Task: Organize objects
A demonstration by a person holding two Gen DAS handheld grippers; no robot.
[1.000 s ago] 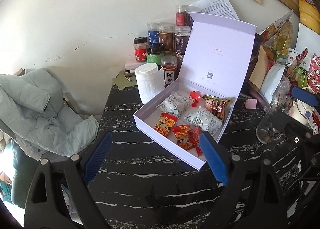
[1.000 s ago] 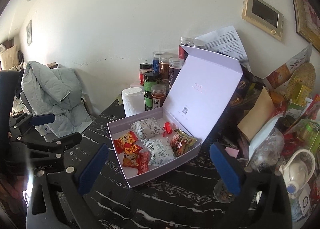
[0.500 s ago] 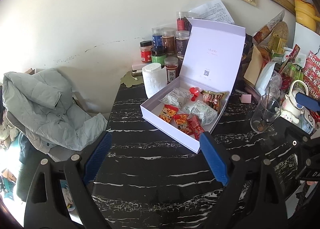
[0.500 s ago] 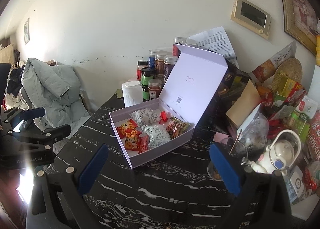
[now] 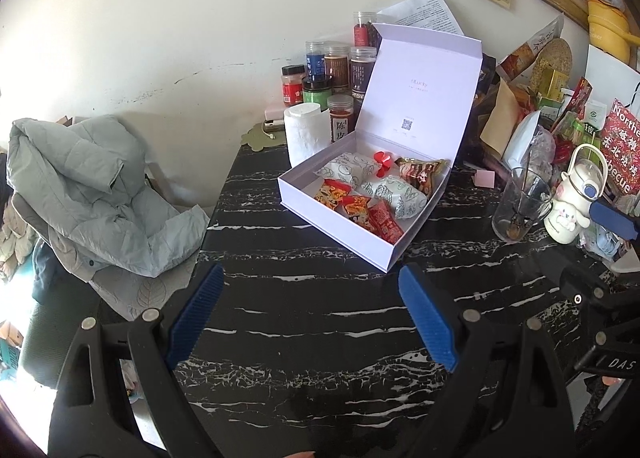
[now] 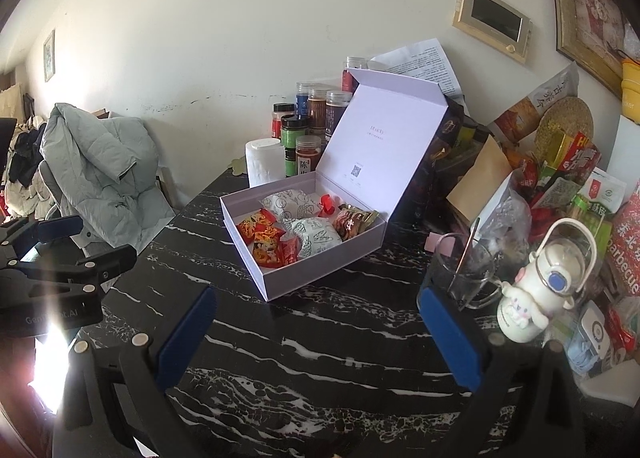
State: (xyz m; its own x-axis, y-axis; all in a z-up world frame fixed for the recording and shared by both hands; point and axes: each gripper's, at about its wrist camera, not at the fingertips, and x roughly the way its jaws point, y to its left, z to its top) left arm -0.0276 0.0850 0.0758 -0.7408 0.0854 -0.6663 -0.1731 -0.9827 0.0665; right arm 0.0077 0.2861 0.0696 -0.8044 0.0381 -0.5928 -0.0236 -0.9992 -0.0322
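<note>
An open lilac gift box (image 5: 340, 236) (image 6: 320, 272) rests on the black marble table (image 5: 304, 322), its lid standing upright. Inside lie red snack packets (image 5: 354, 208) (image 6: 266, 242), white wrapped buns (image 5: 394, 194) (image 6: 316, 236), a brown packet (image 5: 420, 172) and a small red bow (image 5: 382, 162). My left gripper (image 5: 310, 278) hovers open over bare table in front of the box. My right gripper (image 6: 318, 298) is open too, nearer the box's right corner. Neither one holds or touches anything.
Spice jars (image 5: 340, 66) and a paper roll (image 5: 304, 134) stand behind the box by the wall. At the right are a glass cup with a spoon (image 6: 466, 274), a white cartoon bottle (image 6: 536, 290) and piled snack bags (image 6: 568, 162). A grey jacket (image 5: 88, 186) drapes a chair on the left.
Both grippers have drawn back from the box, which now looks smaller and farther. The cup, bottle and snack pile have come into view at the right. Jaws stayed open.
</note>
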